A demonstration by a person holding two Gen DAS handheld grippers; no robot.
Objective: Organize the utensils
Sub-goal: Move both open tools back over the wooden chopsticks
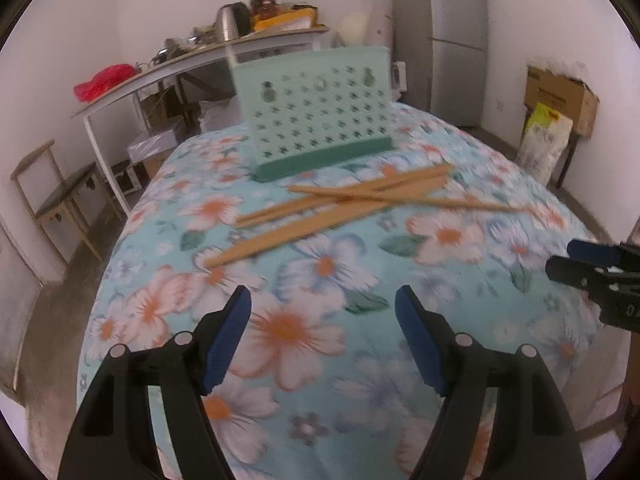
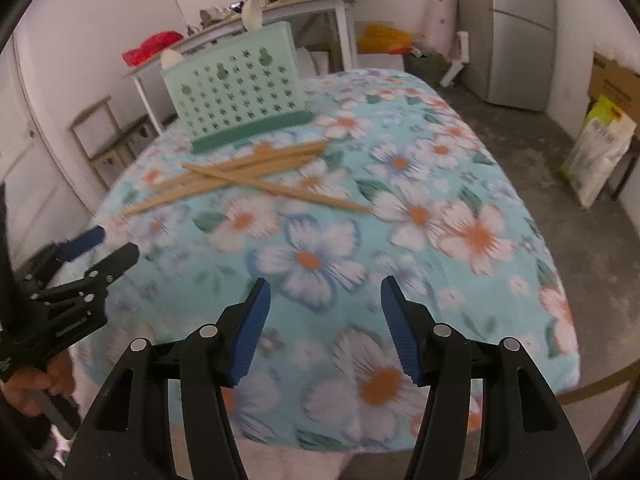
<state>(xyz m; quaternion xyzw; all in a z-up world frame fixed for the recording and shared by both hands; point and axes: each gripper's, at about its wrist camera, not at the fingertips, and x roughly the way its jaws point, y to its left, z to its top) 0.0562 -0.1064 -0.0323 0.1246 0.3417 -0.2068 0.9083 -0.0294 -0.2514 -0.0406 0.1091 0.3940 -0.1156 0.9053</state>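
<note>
From the left wrist, the left tool [image 1: 322, 300] hangs empty with jaws apart above the floral tabletop [image 1: 448, 236]; wooden chopsticks [image 1: 340, 200] lie crossed before the green holder [image 1: 316, 108]. From the right wrist, the right tool [image 2: 325, 292] likewise gapes empty.

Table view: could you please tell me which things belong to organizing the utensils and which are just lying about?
For the job: chopsticks, green holder, floral table.
Lying about: kettle, red bag, fridge, cardboard box, chair.
</note>
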